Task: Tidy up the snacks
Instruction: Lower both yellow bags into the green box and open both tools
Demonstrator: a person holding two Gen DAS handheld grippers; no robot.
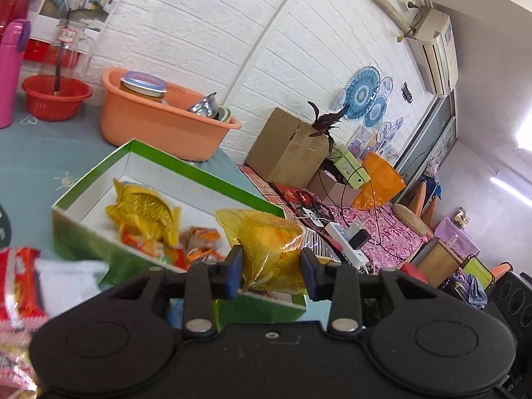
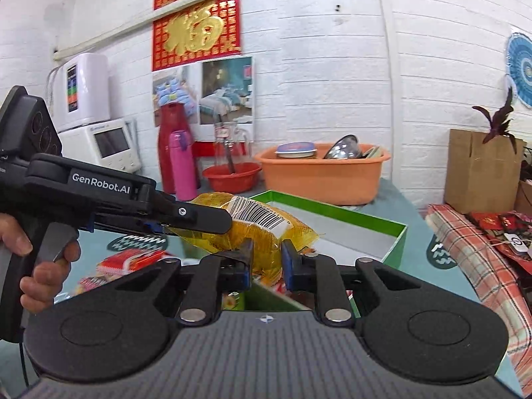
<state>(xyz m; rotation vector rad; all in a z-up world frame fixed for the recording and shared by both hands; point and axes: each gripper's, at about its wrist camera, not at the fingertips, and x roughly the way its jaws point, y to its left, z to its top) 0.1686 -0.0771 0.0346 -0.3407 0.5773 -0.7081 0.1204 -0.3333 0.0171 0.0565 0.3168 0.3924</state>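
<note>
My left gripper (image 1: 271,271) is shut on a yellow snack packet (image 1: 269,239) and holds it above the near right part of a green box (image 1: 186,169). The box holds another yellow packet (image 1: 146,209) and several orange and red packets (image 1: 199,242). In the right wrist view the left gripper (image 2: 199,219) comes in from the left, holding the same yellow packet (image 2: 259,222), barcode up, over the green box (image 2: 335,214). My right gripper (image 2: 266,266) stands just behind the packet; its blue pads (image 2: 287,267) sit near the packet's lower end.
Red and white snack packets (image 1: 20,282) lie on the table to the left of the box. An orange basin (image 2: 322,173) with dishes, a red bowl (image 2: 232,174), a pink bottle (image 2: 181,166) and a red flask stand at the back. A cardboard box (image 2: 478,173) stands at the right.
</note>
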